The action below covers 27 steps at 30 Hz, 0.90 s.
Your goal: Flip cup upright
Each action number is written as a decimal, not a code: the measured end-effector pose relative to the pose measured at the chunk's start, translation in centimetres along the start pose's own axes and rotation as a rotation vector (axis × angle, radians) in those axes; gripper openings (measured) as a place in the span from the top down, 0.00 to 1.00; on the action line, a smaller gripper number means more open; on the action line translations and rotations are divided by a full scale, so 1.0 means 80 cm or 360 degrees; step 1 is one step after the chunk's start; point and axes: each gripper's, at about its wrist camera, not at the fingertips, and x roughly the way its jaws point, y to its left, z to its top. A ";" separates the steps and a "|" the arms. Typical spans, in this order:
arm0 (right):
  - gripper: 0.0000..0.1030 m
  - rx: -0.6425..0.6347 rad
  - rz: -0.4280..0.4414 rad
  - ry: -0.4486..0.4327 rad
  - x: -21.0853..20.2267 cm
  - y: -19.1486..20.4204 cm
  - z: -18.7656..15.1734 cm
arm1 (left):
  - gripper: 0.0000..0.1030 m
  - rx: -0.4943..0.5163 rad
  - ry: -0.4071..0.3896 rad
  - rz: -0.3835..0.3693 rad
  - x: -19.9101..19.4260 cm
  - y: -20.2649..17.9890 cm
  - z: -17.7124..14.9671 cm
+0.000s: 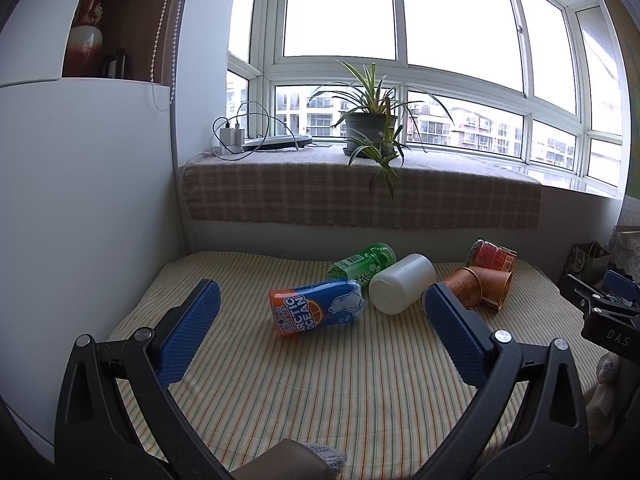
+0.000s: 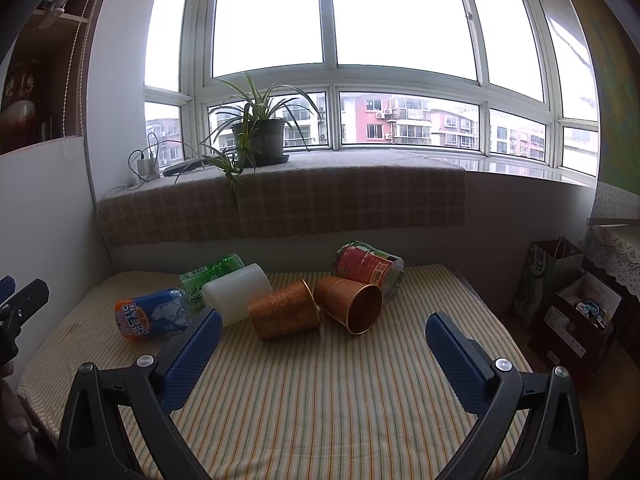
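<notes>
Several cups lie on their sides on a striped cloth. In the left wrist view: a blue-orange Arctic Ocean cup (image 1: 316, 307), a green cup (image 1: 362, 262), a white cup (image 1: 401, 289), two copper cups (image 1: 486, 286) and a red cup (image 1: 492, 255). My left gripper (image 1: 322, 308) is open and empty, short of the Arctic Ocean cup. In the right wrist view, the two copper cups (image 2: 286, 314) (image 2: 348, 304), the red cup (image 2: 366, 266), the white cup (image 2: 236, 292) and the Arctic Ocean cup (image 2: 150, 314) lie ahead. My right gripper (image 2: 324, 336) is open and empty, near the copper cups.
A white cabinet wall (image 1: 80, 200) bounds the left side. A window ledge with a checked cloth (image 1: 360, 192) and a potted plant (image 1: 370, 124) rises behind the cups. Bags and boxes (image 2: 568, 304) stand at the right of the striped surface (image 2: 320, 400).
</notes>
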 end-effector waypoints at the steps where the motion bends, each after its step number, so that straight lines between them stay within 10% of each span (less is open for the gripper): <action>1: 0.00 0.0001 -0.0001 0.0001 0.000 -0.001 0.000 | 0.00 0.0006 0.0000 -0.0001 0.001 -0.001 0.000; 27: 0.00 0.0057 -0.0046 0.0057 0.018 -0.024 -0.012 | 0.00 0.0095 0.0140 -0.0120 0.049 -0.025 -0.001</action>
